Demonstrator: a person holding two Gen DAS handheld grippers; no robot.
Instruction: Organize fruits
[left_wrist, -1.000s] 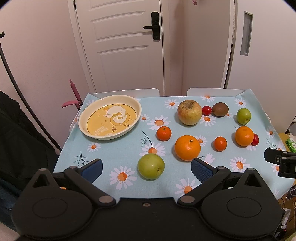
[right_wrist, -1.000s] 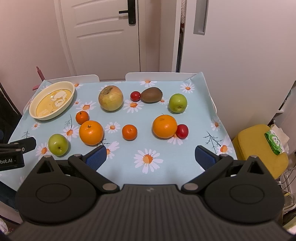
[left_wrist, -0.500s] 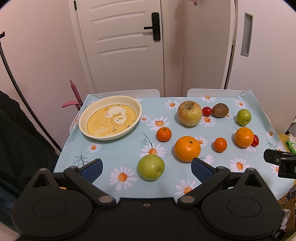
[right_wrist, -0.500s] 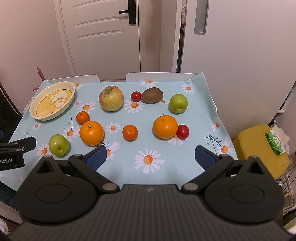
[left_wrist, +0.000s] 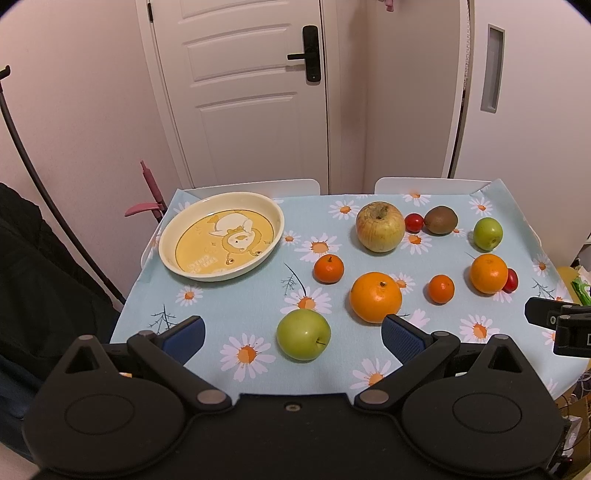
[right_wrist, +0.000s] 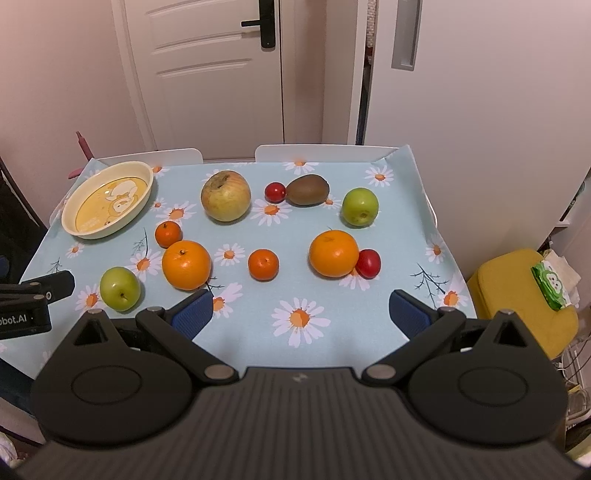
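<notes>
A small table is covered by a pale blue tablecloth (left_wrist: 229, 306) printed with white daisies and thin dark twigs, its cloth smooth and matte. At the far left corner sits an oval cream dish (left_wrist: 221, 236) with a glossy glaze and a yellow floor bearing a cartoon figure; the lettering along its near edge is too small to read. The fruit lies scattered to the right of it, none in the dish: a large, dull, yellow-russet apple (left_wrist: 379, 226) with a sunken stalk end, a glossy cherry tomato (left_wrist: 413, 222) just beside a fuzzy brown kiwi (left_wrist: 440, 220), and a smooth green apple (left_wrist: 488, 233) at the far right. Nearer lie a small mandarin (left_wrist: 328, 268), a big dimpled orange (left_wrist: 375, 297), another small mandarin (left_wrist: 441, 288), and a second orange (right_wrist: 334, 253) touching a red plum-shaped tomato (right_wrist: 368, 263). Closest to the near edge rests a waxy green apple (left_wrist: 303, 334). The left gripper (left_wrist: 293, 334) hangs wide open above the near edge, its ribbed blue pads either side of that apple but empty — the right gripper (right_wrist: 301, 314) is likewise spread wide, holding nothing. Its view catches "bot.AI" in white on the other tool's black body.
</notes>
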